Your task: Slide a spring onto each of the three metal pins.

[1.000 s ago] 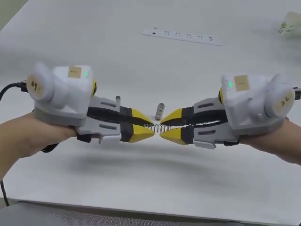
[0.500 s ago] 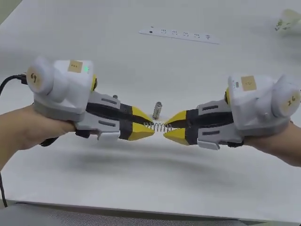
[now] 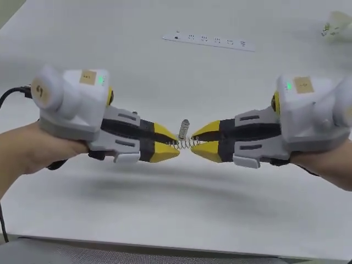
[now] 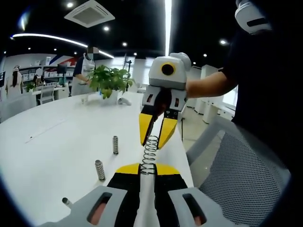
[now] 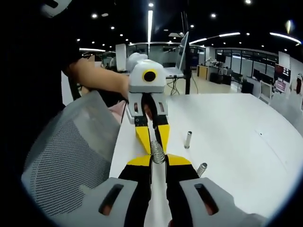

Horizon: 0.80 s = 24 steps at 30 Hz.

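Observation:
A small coil spring (image 3: 185, 144) hangs level in the air between my two grippers. My left gripper (image 3: 176, 147) is shut on its left end, and my right gripper (image 3: 193, 144) has closed on its right end, tip to tip. In the left gripper view the spring (image 4: 150, 152) runs from my own jaws to the right gripper (image 4: 156, 135). Just behind the tips a metal pin with a spring on it (image 3: 184, 129) stands on the white table (image 3: 165, 209). Two sprung pins (image 4: 115, 144) (image 4: 99, 170) and a bare pin (image 4: 66, 202) stand there. The bare pin (image 5: 188, 140) is upright.
A white power strip (image 3: 209, 41) lies at the far side of the table. A mesh chair back (image 4: 236, 184) sits at the table's near edge. A potted plant (image 4: 110, 80) and a person stand at the far end of the table.
Half a second ago the right gripper's jaws stood apart at the spring's end; now they have closed on it and risen slightly. The left gripper has kept its hold.

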Motion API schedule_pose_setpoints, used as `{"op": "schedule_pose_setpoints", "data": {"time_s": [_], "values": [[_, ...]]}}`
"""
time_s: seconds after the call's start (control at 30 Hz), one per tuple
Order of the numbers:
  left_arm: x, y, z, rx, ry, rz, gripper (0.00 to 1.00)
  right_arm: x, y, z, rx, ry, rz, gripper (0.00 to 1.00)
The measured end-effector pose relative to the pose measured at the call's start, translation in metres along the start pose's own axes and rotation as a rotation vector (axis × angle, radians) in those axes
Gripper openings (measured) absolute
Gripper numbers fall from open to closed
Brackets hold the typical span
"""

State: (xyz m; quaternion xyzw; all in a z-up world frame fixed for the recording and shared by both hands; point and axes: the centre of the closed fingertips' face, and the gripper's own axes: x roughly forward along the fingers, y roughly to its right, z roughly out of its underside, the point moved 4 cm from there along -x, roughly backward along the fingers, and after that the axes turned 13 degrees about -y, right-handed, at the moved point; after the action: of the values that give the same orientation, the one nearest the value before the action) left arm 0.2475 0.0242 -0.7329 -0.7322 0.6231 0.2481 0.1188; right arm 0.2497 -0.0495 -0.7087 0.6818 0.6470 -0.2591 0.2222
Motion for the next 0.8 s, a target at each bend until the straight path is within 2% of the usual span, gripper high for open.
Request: {"op": "schedule_pose_setpoints", "data": {"time_s": [0.17,0.4,0.8], "values": [[0.004,0.002,0.001,0.015,-0.017,-0.006,0.02,0.002,-0.003,-0.008,-0.015,0.018,-0.005,0.08],[0.008,0.005,0.000,0.020,-0.015,-0.002,0.02,0.006,-0.008,-0.022,-0.041,0.051,-0.006,0.08],[0.009,0.006,-0.002,0.014,-0.006,-0.001,0.02,0.013,-0.011,-0.030,-0.053,0.083,0.000,0.08]]}}
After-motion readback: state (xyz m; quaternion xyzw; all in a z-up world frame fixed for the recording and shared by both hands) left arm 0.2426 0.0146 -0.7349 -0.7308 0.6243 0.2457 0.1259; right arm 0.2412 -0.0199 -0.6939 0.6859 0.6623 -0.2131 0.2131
